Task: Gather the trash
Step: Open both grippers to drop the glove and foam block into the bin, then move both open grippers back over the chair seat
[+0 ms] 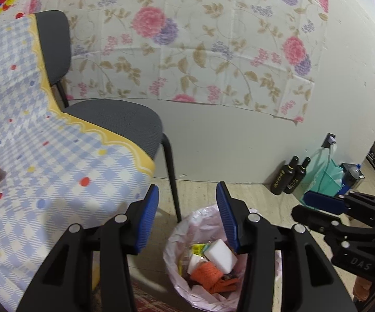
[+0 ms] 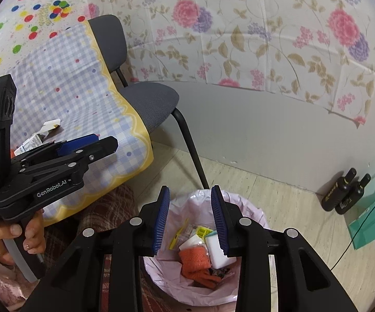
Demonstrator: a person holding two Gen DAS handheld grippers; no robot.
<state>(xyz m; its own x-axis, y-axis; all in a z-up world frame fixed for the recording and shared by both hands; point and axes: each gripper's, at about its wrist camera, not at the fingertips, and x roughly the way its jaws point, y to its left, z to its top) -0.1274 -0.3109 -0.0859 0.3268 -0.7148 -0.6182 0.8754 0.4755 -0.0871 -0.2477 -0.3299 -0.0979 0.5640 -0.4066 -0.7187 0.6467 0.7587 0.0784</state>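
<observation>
A trash bin lined with a pink bag (image 1: 179,236) (image 2: 249,213) stands on the floor below both grippers. It holds an orange knit cloth (image 1: 208,273) (image 2: 194,257), a white sponge block (image 1: 220,256) (image 2: 218,253) and yellow scraps. My left gripper (image 1: 187,200) is open and empty above the bin; it also shows in the right wrist view (image 2: 101,140). My right gripper (image 2: 189,197) is open and empty over the bin; it also shows in the left wrist view (image 1: 307,200). A small carton (image 2: 31,143) and torn paper (image 2: 48,126) lie on the checked tablecloth (image 2: 65,88).
A grey chair (image 1: 114,119) (image 2: 148,98) stands against the wall beside the table (image 1: 31,130). Two dark bottles (image 1: 290,175) (image 2: 346,192) and a teal bag (image 1: 327,179) (image 2: 372,221) sit on the floor at right. A floral sheet (image 1: 200,39) hangs on the wall.
</observation>
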